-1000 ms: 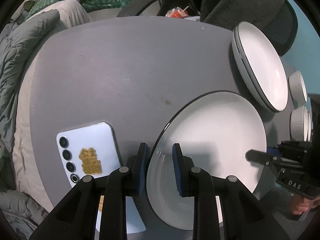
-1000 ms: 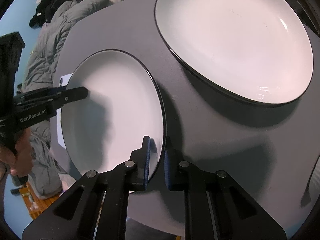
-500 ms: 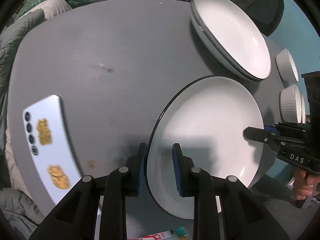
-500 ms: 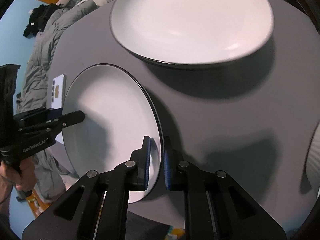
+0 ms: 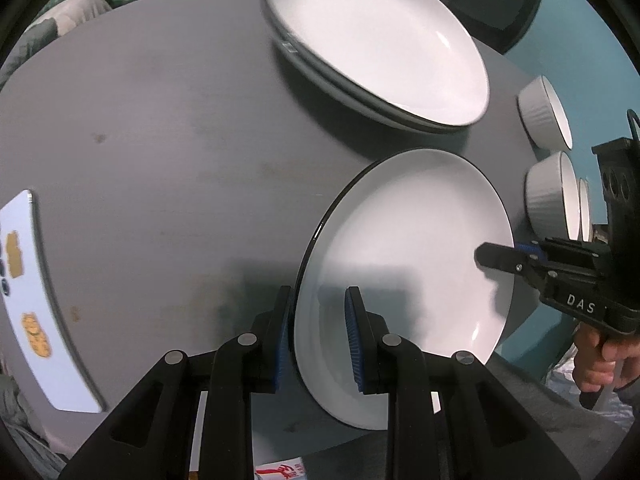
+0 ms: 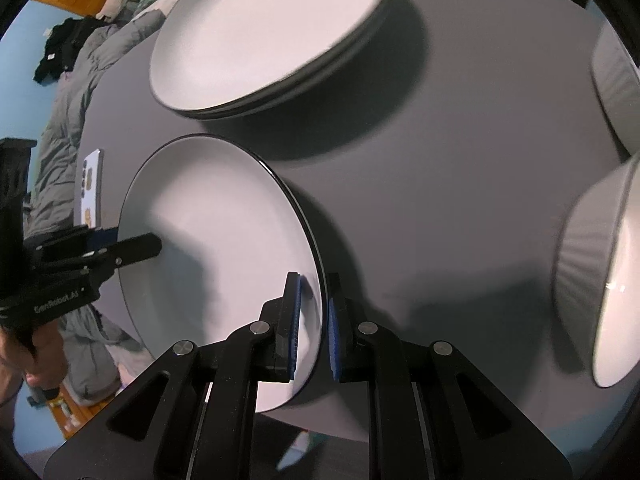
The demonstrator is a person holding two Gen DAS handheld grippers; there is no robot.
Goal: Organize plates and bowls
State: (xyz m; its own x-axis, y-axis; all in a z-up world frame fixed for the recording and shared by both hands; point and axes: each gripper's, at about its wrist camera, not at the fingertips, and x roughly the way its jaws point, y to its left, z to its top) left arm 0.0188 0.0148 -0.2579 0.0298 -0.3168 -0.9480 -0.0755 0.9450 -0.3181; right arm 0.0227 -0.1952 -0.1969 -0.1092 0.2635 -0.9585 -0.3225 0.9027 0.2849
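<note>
Fingers (image 5: 354, 336) of both grippers clamp white black-rimmed plate (image 5: 408, 248), opposite edges.

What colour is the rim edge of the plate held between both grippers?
Black, a thin line around the white plate; clearest in the left wrist view.

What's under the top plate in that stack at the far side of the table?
Another plate's rim shows beneath the top plate; whether more lie below is hidden.
</note>
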